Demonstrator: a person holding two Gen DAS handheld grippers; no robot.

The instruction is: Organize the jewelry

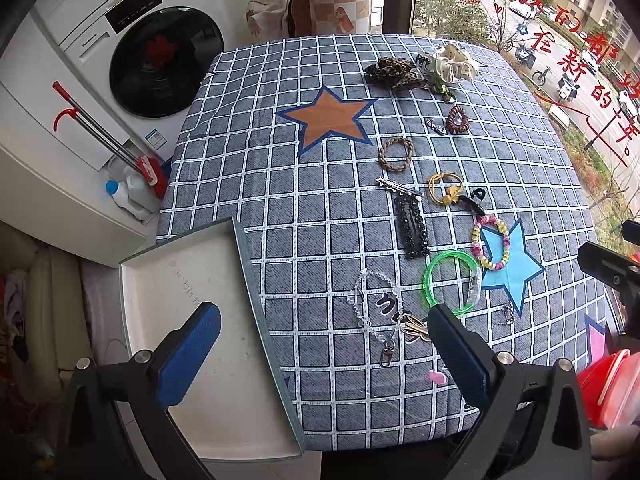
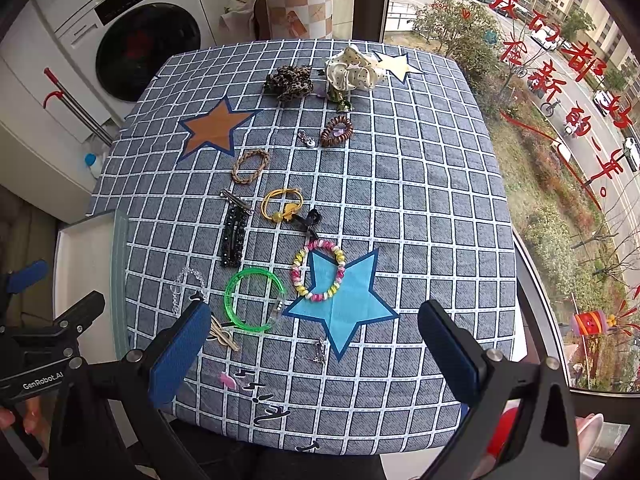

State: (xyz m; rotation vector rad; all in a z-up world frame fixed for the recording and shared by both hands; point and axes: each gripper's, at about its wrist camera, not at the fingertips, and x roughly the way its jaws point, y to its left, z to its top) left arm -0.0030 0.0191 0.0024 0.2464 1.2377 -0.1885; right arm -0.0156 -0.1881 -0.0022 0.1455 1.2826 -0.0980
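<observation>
Blue-padded left gripper (image 1: 324, 336) and right gripper (image 2: 314, 332) are held spread, empty, above the checked tablecloth (image 2: 420, 208); green plastic bangle (image 2: 255, 298) lies near, white tray (image 1: 192, 280) left.

Green bangle (image 2: 254, 299) flat beside pastel bead bracelet (image 2: 318, 269); black clip (image 2: 233, 237), scrunchies further back; white tray (image 1: 192, 320) empty

the white tray (image 2: 86, 264) is cut off by the left gripper in the right view. the gold clip (image 1: 414, 326) hides partly behind a jaw. the small silver chain (image 2: 316, 354) is too fine to identify.
</observation>
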